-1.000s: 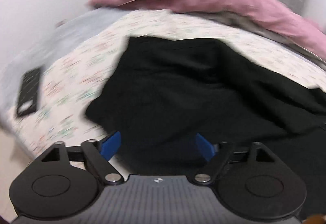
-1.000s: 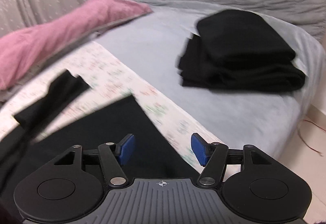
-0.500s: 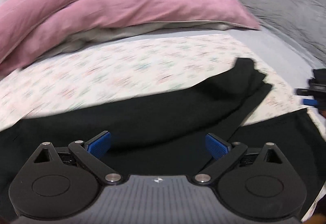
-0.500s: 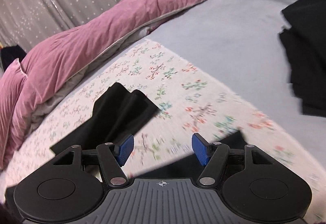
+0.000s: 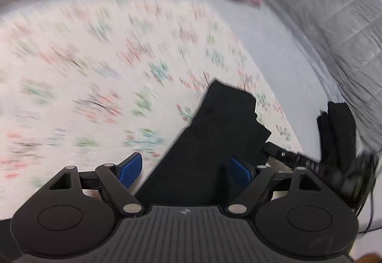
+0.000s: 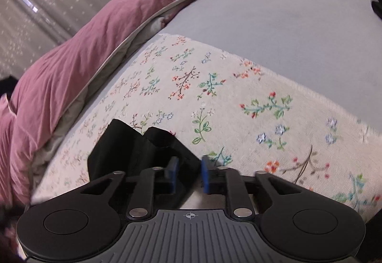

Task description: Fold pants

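The black pants (image 6: 133, 150) lay on the flowered cloth (image 6: 214, 95) spread over the bed, with one leg end reaching toward the pink duvet (image 6: 83, 48). The right gripper (image 6: 187, 175) had its jaws closing, with the edge of that leg end between the blue pads (image 6: 172, 175); whether they already pressed it I could not tell. The left gripper (image 5: 185, 168) hung over the leg with its jaws spread wide and easing inward, holding nothing.
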